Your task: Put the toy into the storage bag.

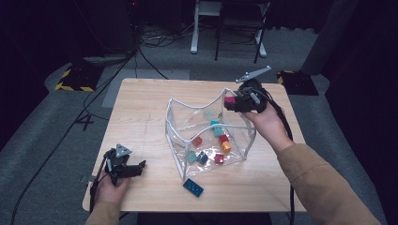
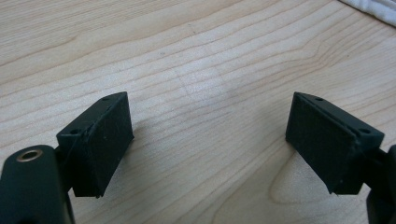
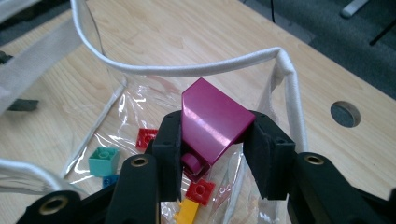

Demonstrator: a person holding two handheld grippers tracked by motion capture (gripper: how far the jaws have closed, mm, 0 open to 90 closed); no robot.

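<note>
High view: a magenta brick (image 1: 230, 100) is poised over the far right rim of the clear bag (image 1: 187, 161), pinched in the right claw (image 1: 233, 103).
Left gripper view: the left claw (image 2: 208, 140) rests wide and empty over bare tabletop (image 2: 187, 56). Right gripper view: the right claw (image 3: 212, 154) holds the brick above loose bricks inside; the next move is likely to let go so it drops in, clear of the white rim (image 3: 187, 70).
</note>
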